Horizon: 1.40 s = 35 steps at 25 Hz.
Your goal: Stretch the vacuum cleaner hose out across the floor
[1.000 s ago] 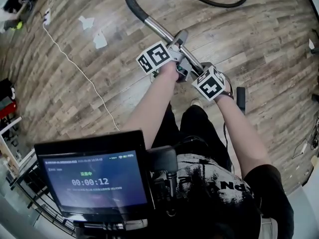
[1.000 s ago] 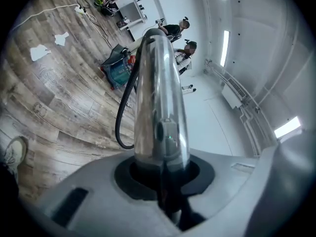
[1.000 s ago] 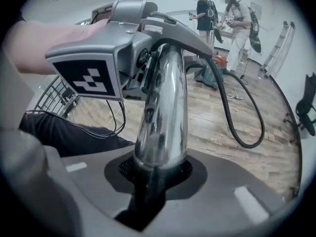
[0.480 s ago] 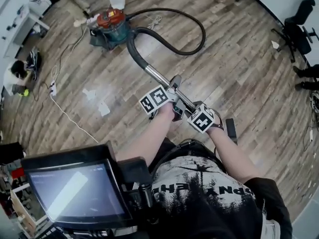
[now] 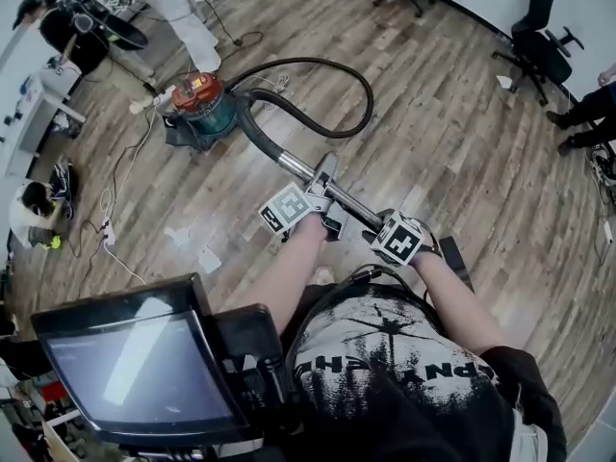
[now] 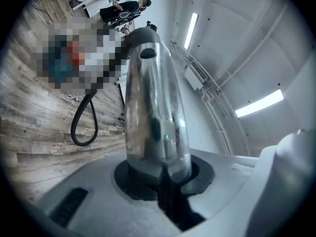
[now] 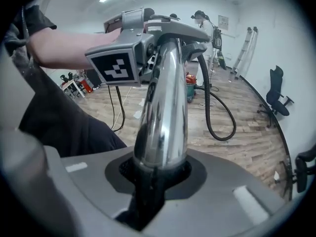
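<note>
Wood-plank flooring [image 5: 462, 142] spreads on every side, with most of the clutter at the far left. A teal vacuum canister [image 5: 200, 104] with a red top stands there. Thin cables [image 5: 130, 166] trail from it toward the near left, and paper scraps [image 5: 208, 259] lie loose closer in. A person in white [image 5: 178, 8] stands beyond the canister, another person [image 5: 34, 210] is low at the left edge, and office chairs [image 5: 539, 37] stand at the far right.

The black vacuum cleaner hose [image 5: 337, 70] leaves the canister and curls in one wide loop on the floor to its right. It then comes back to join the chrome wand [image 5: 303, 169], which slants from far left to near right, off the floor.

A dark screen [image 5: 140, 373] at the near left covers the floor under it, and the person's torso hides the nearest planks. A mosaic patch lies over the canister in the left gripper view. The wand's near end is lost behind the right marker cube and hand.

Both bare forearms reach forward from the torso. The left gripper [image 5: 322, 205] sits farther along the wand, and the right gripper [image 5: 380, 227] is just behind it, nearer the body. Each gripper's jaws are clamped on the wand, with the chrome tube pinched in the dark notch between the grey jaws. The left gripper is rolled, so its view has floor at the left and ceiling lights at the right.
</note>
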Motion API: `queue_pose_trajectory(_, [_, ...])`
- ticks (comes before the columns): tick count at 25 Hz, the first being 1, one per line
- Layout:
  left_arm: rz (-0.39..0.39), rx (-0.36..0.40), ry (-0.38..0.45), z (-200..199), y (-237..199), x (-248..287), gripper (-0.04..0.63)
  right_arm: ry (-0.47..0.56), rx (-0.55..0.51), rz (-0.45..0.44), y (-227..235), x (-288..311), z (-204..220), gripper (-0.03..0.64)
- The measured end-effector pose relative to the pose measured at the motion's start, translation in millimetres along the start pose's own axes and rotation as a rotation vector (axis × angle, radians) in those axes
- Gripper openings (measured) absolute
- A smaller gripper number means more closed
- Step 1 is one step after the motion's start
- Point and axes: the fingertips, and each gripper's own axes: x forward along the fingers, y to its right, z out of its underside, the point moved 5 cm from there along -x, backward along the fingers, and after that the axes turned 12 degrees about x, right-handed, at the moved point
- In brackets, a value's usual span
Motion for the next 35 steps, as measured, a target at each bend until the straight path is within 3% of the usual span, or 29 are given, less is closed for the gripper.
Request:
queue_pose_trajectory(4, [-0.007, -0.056, -0.031, 1, -2, 4, 0.041, -0.024, -0.007, 0.05, 7, 3, 4, 0.089])
queue_pose_trajectory(9, [-0.04, -0.018, -0.043, 8, 3, 14, 0.04, 0.008, -0.039, 0.184, 26, 3, 12, 0.086])
queue_pose_trajectory(23, [-0.151, -0.023, 0.055, 98, 68, 25, 0.04, -0.021, -0.124, 0.056, 53, -60, 109, 0.085])
queue_pose_trajectory(35, [-0.188, -0.016, 0.095, 154, 110, 19, 0.04, -0.01, -0.156, -0.008, 52, -93, 169, 0.086])
